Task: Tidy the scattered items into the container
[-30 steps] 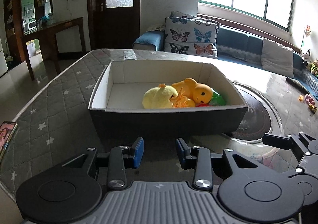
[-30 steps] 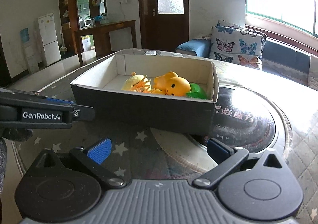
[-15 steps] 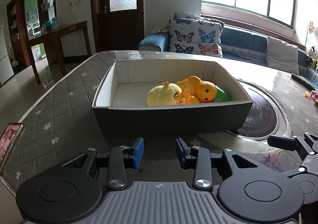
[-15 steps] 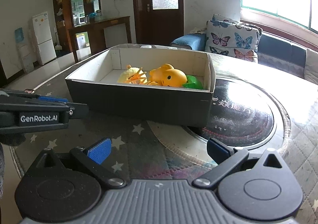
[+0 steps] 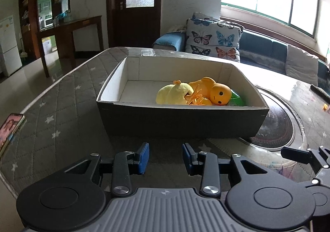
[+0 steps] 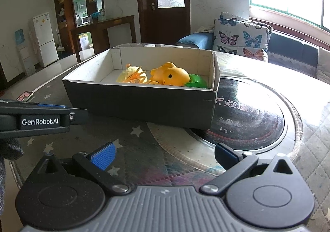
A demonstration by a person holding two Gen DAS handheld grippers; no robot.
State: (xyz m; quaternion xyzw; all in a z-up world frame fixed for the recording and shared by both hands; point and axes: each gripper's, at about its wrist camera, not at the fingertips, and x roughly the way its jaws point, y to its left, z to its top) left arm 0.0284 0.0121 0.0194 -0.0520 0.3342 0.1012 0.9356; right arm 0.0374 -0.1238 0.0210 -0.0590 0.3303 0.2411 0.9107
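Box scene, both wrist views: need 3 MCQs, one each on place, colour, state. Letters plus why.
1. Where do the toys lie in the box?
A. at its right end
B. at its left end
C. spread evenly

2. What colour is the item wedged behind the orange doll?
A. blue
B. green
C. red

3. How does the right tool stand?
A. shut on the doll
B. open, holding nothing
C. shut on the box wall

Answers: 1 A, the yellow plush and doll crowd the right end, the left floor is bare. 2 B, a green piece shows beside the doll. 3 B, its blue pads stand wide apart over the table.
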